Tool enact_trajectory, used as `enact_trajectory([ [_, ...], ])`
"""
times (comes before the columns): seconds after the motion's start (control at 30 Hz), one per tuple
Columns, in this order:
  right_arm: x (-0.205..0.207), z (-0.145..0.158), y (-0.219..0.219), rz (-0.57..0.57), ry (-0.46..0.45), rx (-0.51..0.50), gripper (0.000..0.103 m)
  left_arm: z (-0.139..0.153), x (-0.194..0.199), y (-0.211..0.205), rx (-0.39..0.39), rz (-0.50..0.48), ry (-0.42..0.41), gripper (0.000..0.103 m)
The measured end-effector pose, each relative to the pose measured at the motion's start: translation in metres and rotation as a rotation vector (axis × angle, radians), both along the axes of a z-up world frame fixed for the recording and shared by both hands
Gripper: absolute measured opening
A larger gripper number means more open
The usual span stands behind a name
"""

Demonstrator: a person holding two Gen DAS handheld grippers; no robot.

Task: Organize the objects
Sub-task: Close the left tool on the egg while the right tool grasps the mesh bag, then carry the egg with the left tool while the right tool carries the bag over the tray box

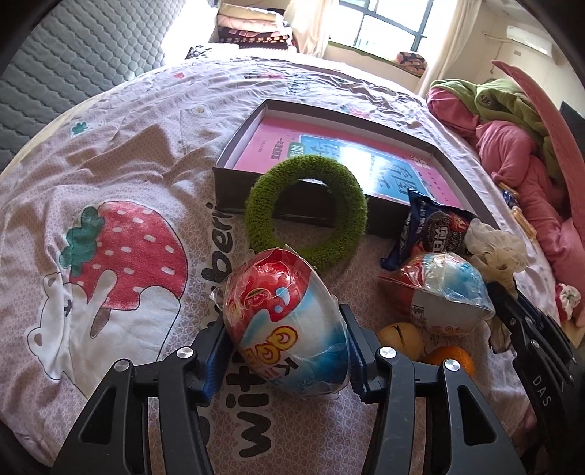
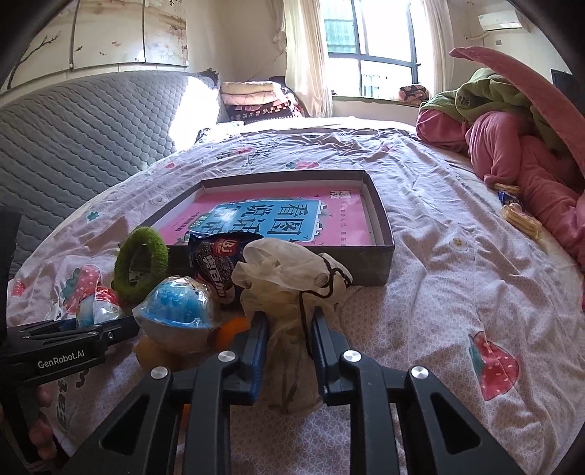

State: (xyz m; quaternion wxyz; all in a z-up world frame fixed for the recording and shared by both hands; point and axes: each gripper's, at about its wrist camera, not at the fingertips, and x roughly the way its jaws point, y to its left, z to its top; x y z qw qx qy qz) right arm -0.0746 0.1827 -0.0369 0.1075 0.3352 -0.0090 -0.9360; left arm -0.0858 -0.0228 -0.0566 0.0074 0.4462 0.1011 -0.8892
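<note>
Wrapped toy egg (image 1: 289,321) clamped by left gripper (image 1: 289,350) jaws, cloth pouch (image 2: 292,288) clamped by right gripper (image 2: 289,350) jaws, open box (image 2: 384,234) set beyond on bed (image 2: 438,292)

Left wrist view: low over the bed (image 1: 120,153), looking forward along the left gripper (image 1: 287,341) toward the window (image 1: 387,22); very near a wrapped egg toy (image 1: 285,321) filling the lower centre.

Right wrist view: same low height, set to the right, also facing the window (image 2: 369,40); close behind the right gripper (image 2: 289,343) and a pale pouch (image 2: 292,281).

Shared ground: open box (image 1: 329,113) (image 2: 380,219), green ring (image 1: 305,208) (image 2: 140,265), cookie packet (image 1: 435,226) (image 2: 215,263), second egg toy (image 1: 446,292) (image 2: 175,310), pink bedding (image 1: 512,146) (image 2: 512,153). Each view catches the other gripper at its edge.
</note>
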Motion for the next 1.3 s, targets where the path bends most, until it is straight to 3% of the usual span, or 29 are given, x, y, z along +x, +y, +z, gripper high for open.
enact_trajectory([
  [0.27,0.012,0.009,0.005,0.004,0.067,-0.013,0.023,0.011,0.012,0.005,0.005,-0.032,0.052,0.055],
  [0.97,0.050,0.043,-0.002,0.057,0.250,0.011,0.023,0.062,0.046,0.029,-0.082,-0.103,0.229,0.055],
  [1.3,0.048,0.050,-0.004,0.081,0.266,0.010,0.023,0.078,0.030,0.022,-0.079,-0.112,0.279,0.055],
])
